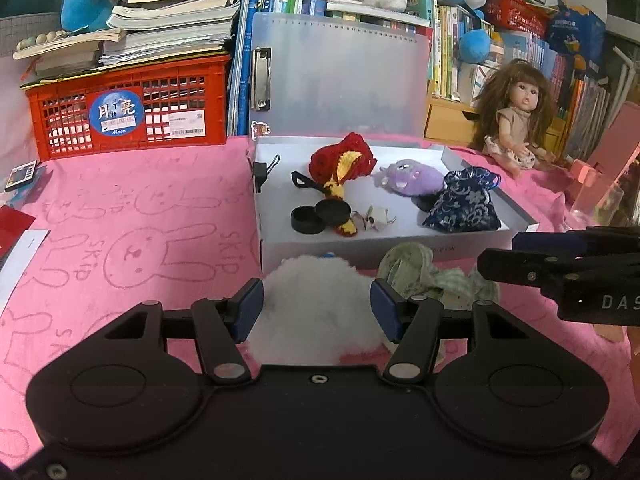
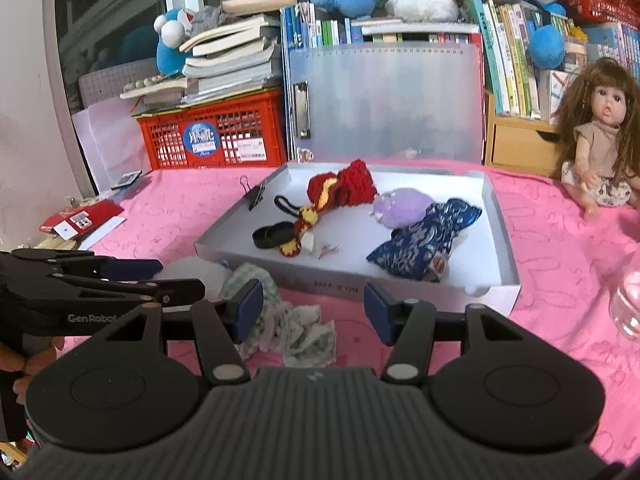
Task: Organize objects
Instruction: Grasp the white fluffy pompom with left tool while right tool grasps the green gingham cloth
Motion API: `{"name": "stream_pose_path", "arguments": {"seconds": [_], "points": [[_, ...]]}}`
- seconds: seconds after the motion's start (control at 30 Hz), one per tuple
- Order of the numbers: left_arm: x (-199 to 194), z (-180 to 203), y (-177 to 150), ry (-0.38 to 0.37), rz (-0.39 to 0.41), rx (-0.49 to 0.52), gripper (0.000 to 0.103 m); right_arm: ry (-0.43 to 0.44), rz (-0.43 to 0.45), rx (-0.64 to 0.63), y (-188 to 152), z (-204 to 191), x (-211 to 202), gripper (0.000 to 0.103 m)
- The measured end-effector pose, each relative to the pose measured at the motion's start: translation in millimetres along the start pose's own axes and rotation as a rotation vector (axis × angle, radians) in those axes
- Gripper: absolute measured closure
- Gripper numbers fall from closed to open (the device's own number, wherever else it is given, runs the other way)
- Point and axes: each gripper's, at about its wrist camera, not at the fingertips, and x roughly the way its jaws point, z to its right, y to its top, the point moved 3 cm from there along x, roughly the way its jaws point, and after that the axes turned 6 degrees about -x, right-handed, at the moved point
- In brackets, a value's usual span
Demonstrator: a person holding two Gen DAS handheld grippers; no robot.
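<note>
Currently mid-sort: white shallow box [image 1: 384, 246] at 12 o'clock on the pink-covered desk [image 1: 132, 208], already holding red crochet piece [image 1: 342, 160], purple plush [image 1: 412, 176], blue brocade pouch [image 1: 464, 204], black round tin [image 1: 308, 220]; binder clip [image 1: 262, 170] clamped on the box's 9 o'clock wall.

Left outside: white fluffy plush [image 1: 316, 312] and crumpled green-check cloth [image 2: 296, 328], both just short of the box's front wall, touching or nearly so.

Risks, as judgement:
- plush soft and slippery; pinching only the fluff likely to slip on lift, dropping short of the box wall;
- cloth lying against the plush; could snag and drag along, or trail over the box rim;
- both tools close together, right one crossing at 3 o'clock in left view; collision likely if both close in at once;
- box light and shallow; nudging the front wall could shove it back into the clipboard [image 1: 344, 76] standing behind;
- glass jar [image 2: 630, 304] at 3 o'clock of the right tool; wide swing could knock it.

Left tongs [image 1: 316, 310]: wide open, straddling the white plush; pads beside the fluff, contact not confirmable; nothing gripped.

Right tongs [image 2: 312, 312]: wide open, hovering over the cloth's far end; left pad [image 2: 250, 308] overlapping cloth in view, touching or not cannot tell; nothing held.
</note>
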Motion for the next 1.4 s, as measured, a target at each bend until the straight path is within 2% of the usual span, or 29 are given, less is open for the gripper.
{"name": "stream_pose_path", "arguments": {"seconds": [0.23, 0.4, 0.93, 1.3, 1.4], "points": [[4, -4, -3, 0.000, -0.005, -0.015, 0.042, 0.028, -0.036, -0.004, -9, -8, 11, 0.029], [5, -10, 1, -0.033, -0.001, -0.059, 0.037, 0.039, -0.054, -0.007, -13, -12, 17, 0.028], [18, -13, -5, -0.046, -0.037, -0.068, 0.027, 0.064, -0.091, -0.003, -20, -15, 30, 0.027], [24, -9, -9, -0.050, -0.056, -0.061, 0.027, 0.076, -0.098, -0.007, -21, -15, 32, 0.027], [25, -9, -10, -0.056, -0.059, -0.062, 0.030, 0.080, -0.100, -0.005, -22, -15, 32, 0.027]]}}
